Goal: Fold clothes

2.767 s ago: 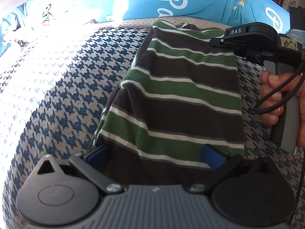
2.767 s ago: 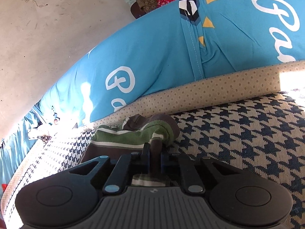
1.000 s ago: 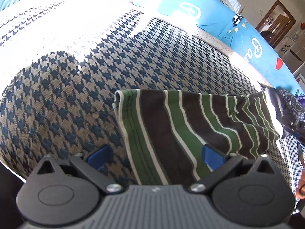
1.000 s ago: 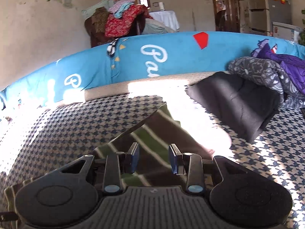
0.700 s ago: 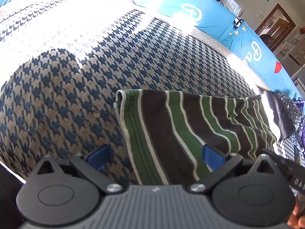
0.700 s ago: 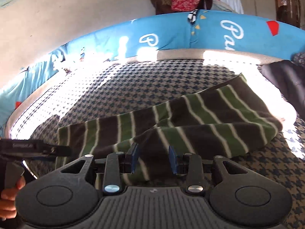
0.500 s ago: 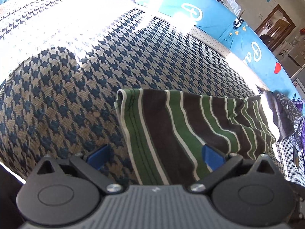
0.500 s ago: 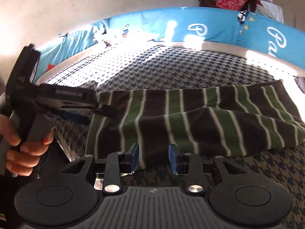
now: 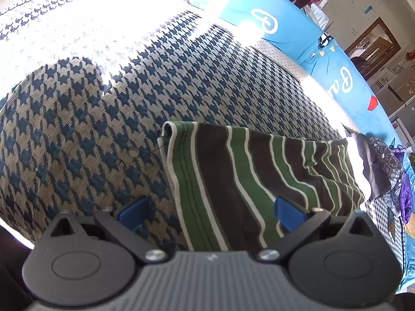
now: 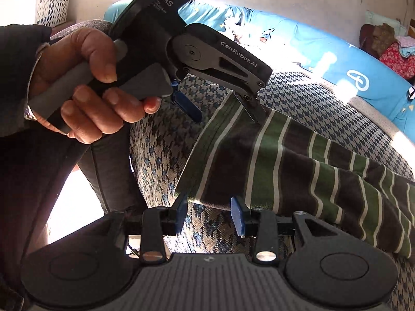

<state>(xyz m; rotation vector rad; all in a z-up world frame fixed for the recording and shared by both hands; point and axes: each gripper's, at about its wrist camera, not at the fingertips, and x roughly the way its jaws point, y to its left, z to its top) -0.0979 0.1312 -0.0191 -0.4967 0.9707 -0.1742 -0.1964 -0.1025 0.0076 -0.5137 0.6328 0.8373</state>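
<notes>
Gripping the left gripper (image 10: 225,103) by its handle, tilted down, jaws wide astride the striped garment's (image 10: 298,160) hem; right gripper (image 10: 208,213) jaws parted, just short of its edge.

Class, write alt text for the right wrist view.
A hand holds the left gripper open over the corner of a striped garment lying on a houndstooth cover. In the foreground, the right gripper is open at the garment's near edge.
</notes>
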